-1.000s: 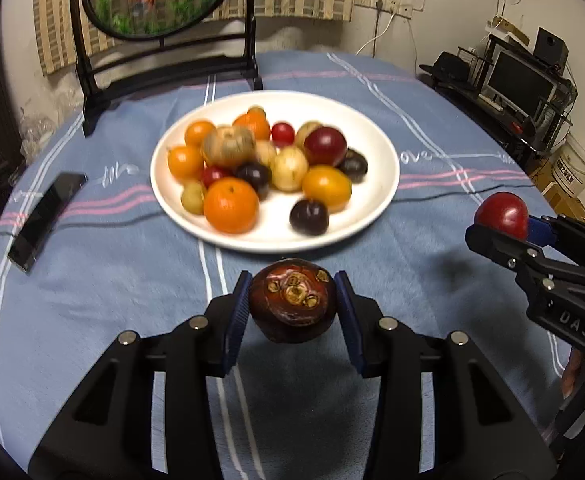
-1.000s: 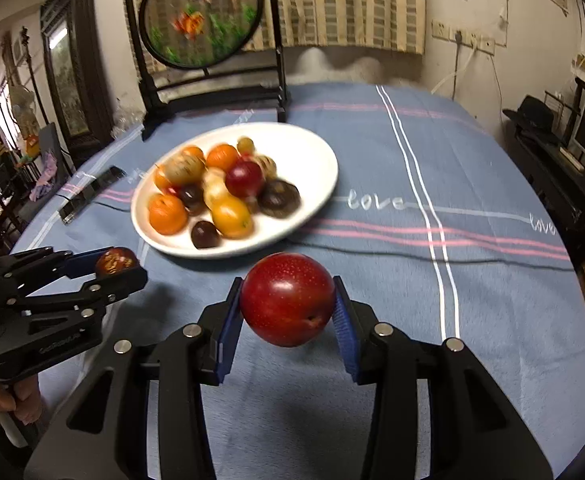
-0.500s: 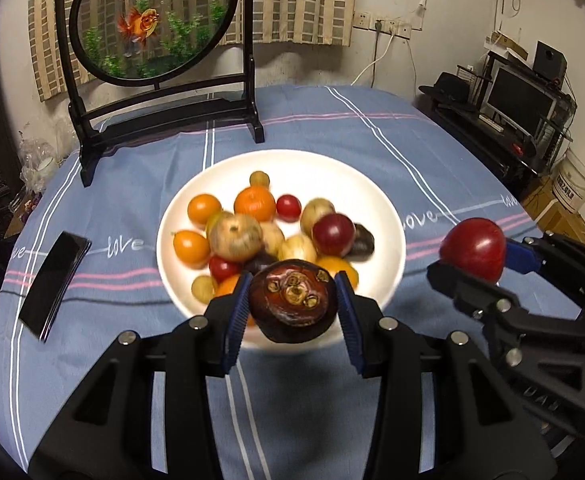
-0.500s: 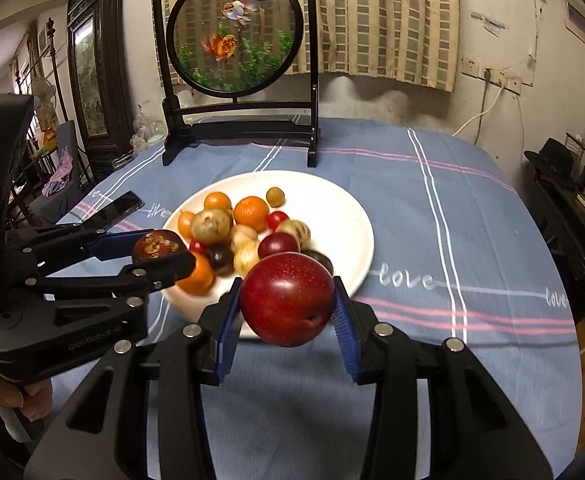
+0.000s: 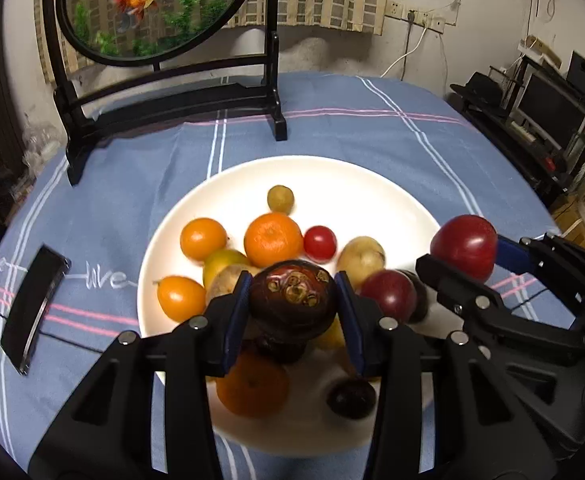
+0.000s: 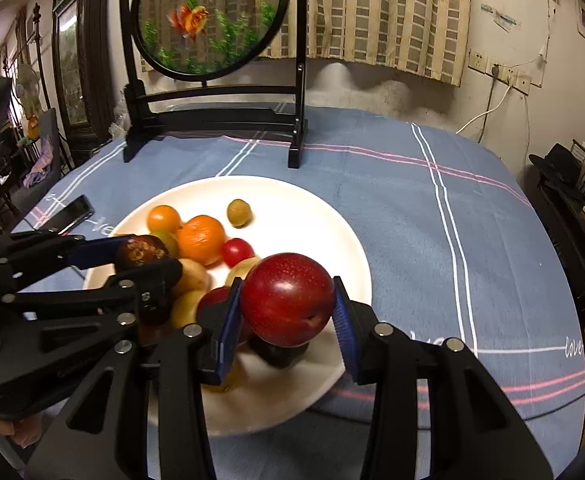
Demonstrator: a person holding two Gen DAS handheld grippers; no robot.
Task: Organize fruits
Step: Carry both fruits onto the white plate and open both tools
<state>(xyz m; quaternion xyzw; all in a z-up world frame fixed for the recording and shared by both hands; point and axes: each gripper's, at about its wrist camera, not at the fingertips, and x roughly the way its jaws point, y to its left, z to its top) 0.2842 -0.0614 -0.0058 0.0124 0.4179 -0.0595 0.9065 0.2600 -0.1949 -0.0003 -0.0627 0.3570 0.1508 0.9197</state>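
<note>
Both grippers now hang over the white plate, having come in from the near cloth a second ago.

Blue tablecloth lies bare right; fish screen stands behind, phone left. Left gripper clamps a mangosteen, right gripper a red plum, above piled fruit.

White plate; blue tablecloth, pink and white stripes.
</note>
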